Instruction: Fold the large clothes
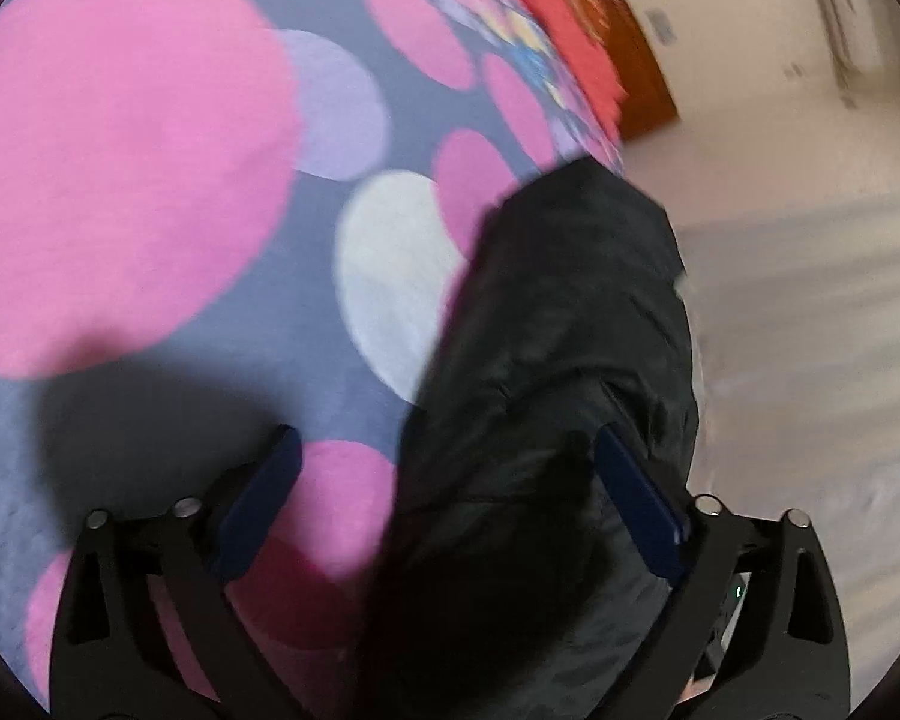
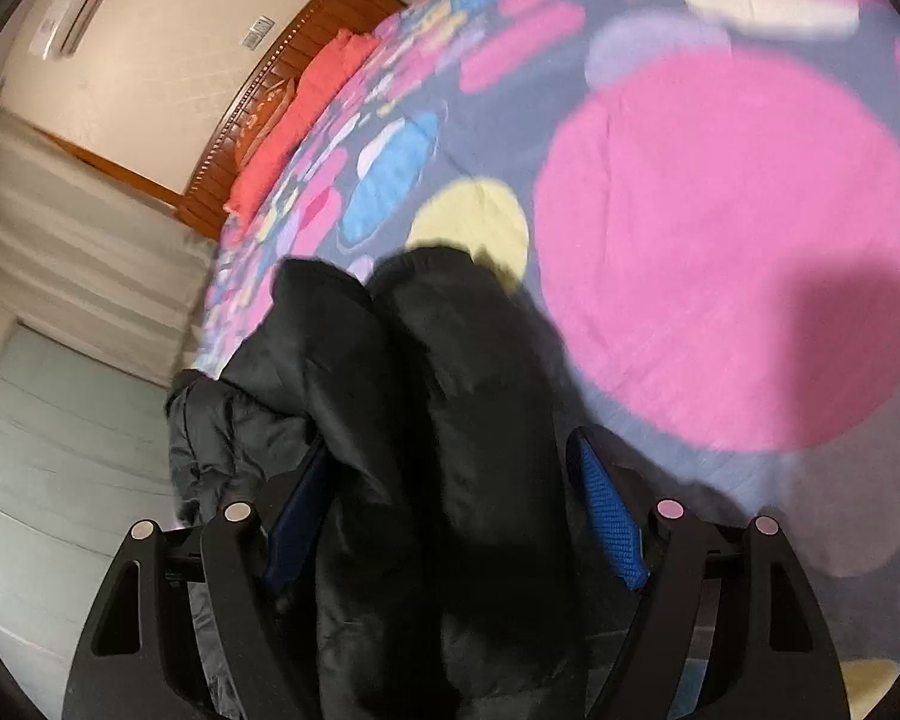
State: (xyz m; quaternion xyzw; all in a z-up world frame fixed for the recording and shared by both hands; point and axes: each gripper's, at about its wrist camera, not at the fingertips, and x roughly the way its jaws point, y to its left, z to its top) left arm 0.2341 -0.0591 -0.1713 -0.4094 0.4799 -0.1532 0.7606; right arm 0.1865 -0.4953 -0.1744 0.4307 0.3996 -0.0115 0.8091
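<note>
Black padded nylon jacket [image 2: 450, 420] found lying on grey bedspread with pink circles [image 1: 138, 168], at its edge. Left gripper [image 1: 447, 462] spread wide, pads clear of fabric. Right gripper [image 2: 450, 480] parted, folded jacket between, pads apparently unpressed. Red pillow [image 2: 306, 126] at ten o'clock.

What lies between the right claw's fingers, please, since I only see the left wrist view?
Observer: Two padded folds of the black jacket lie side by side between the open fingers of the right claw.
Operator: Thank you; what is just beyond those folds?
Observer: A yellow dot on the bedspread, partly covered by the fold ends.
Operator: Is any jacket outside that claw?
Observer: Yes, a crumpled part bunches beside it at the bed's edge.
</note>
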